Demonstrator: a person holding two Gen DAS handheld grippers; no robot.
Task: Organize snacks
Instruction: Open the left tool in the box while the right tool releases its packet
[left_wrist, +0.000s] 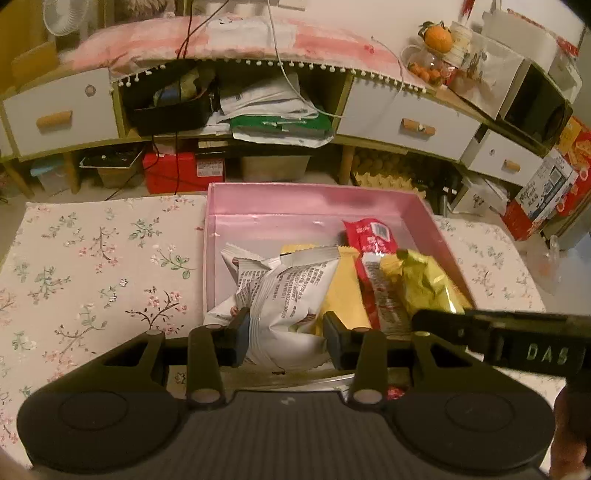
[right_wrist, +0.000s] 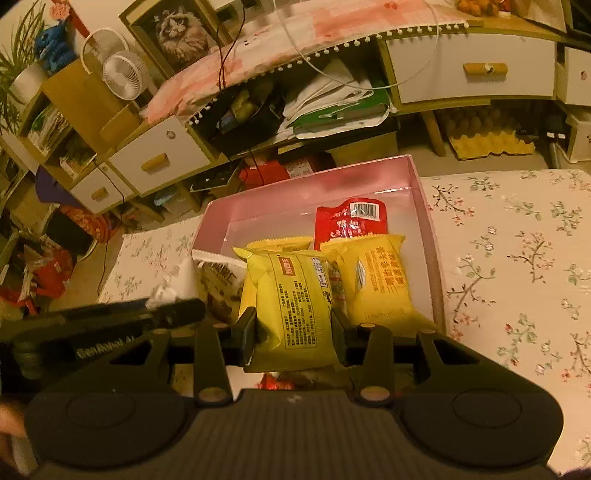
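A: While both claws hang over the pink box, we clamp a white packet in the left gripper.

B: Right gripper?

A: We pinch a yellow packet there, above the box's near end.

the pink box looks like smooth, faintly glossy card, the white snack packet and yellow snack packet are crinkled shiny film, the floral cloth is matt fabric, and the tongs are matt black plastic.
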